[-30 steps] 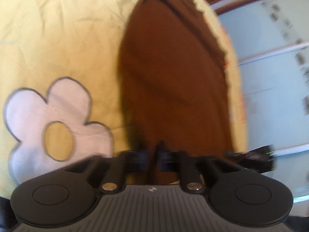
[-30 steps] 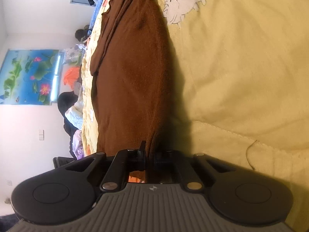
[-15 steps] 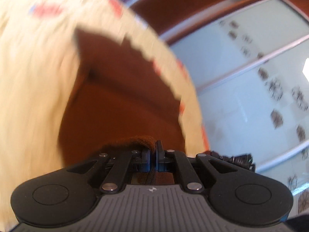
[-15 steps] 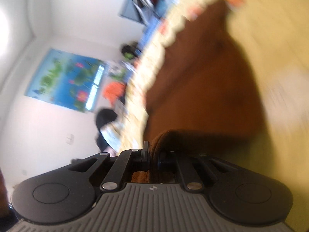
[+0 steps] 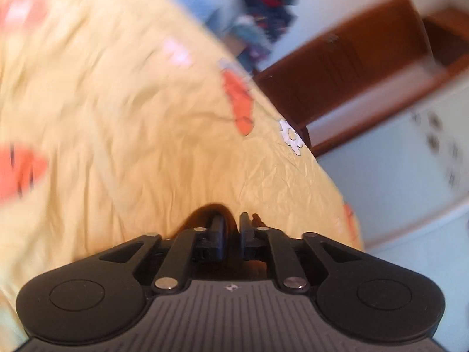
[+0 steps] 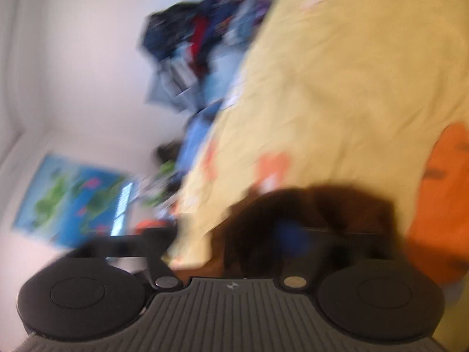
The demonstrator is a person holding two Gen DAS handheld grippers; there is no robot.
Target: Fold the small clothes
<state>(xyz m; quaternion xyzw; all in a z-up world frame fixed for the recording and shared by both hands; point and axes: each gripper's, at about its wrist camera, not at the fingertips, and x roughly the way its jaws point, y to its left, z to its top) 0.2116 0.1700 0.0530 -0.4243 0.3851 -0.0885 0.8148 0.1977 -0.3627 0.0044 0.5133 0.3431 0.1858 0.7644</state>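
Two grippers finish a fold on the yellow bedspread (image 5: 123, 123): the right gripper (image 6: 234, 234), jaws just sprung wide, drops the brown garment (image 6: 316, 205) flat, while the left gripper (image 5: 230, 231), jaws just parted slightly, loosens its corner.

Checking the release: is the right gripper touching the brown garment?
Cannot tell. Right wrist view: the jaws of the right gripper have just been opening, the brown garment lies between them, but blur hides any gap.
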